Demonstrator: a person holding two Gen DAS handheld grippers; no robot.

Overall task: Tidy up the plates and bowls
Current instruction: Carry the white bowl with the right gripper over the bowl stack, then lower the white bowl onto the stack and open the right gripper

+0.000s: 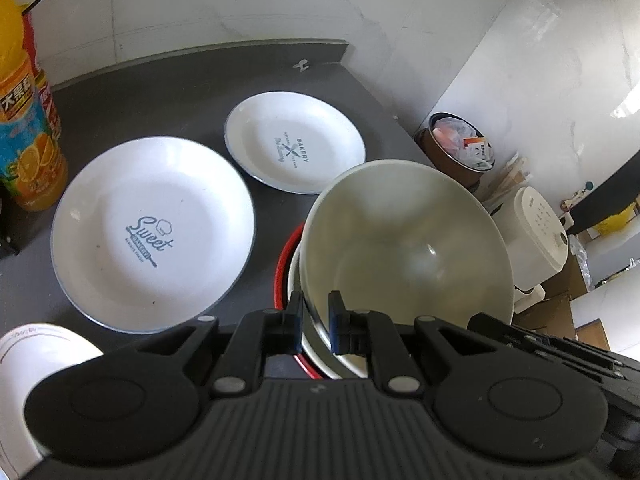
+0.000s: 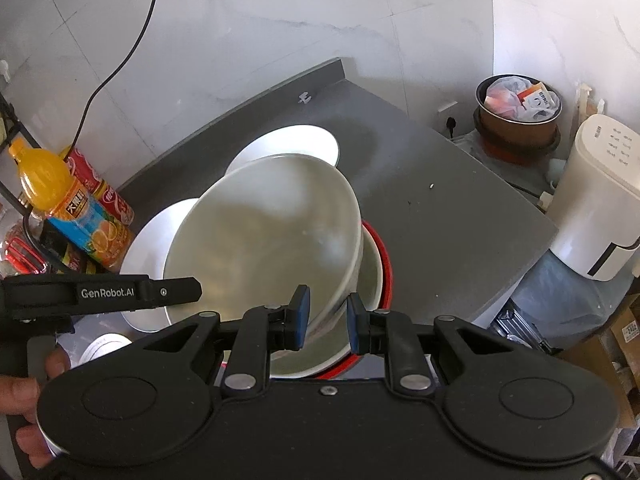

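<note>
A large white bowl (image 1: 400, 248) (image 2: 260, 240) hangs tilted over a red-rimmed dish (image 1: 285, 264) (image 2: 385, 256) that has a white bowl (image 2: 370, 268) nested in it. My left gripper (image 1: 316, 322) is shut on the tilted bowl's near rim. My right gripper (image 2: 326, 320) straddles another part of the same rim, one pad inside and one outside, and looks shut on it. Two white printed plates lie flat on the grey counter (image 1: 160, 92): a "Sweet" plate (image 1: 152, 236) (image 2: 148, 240) and a "Bakery" plate (image 1: 294, 148) (image 2: 304, 140).
An orange juice bottle (image 1: 28, 148) (image 2: 68, 208) and a red packet (image 2: 100, 188) stand at the counter's left. A white cup-like object (image 1: 32, 360) is near left. Beyond the right edge sit a full bin (image 2: 520, 108) and a white appliance (image 2: 596, 196). A hand (image 2: 24, 392) holds the left gripper's handle.
</note>
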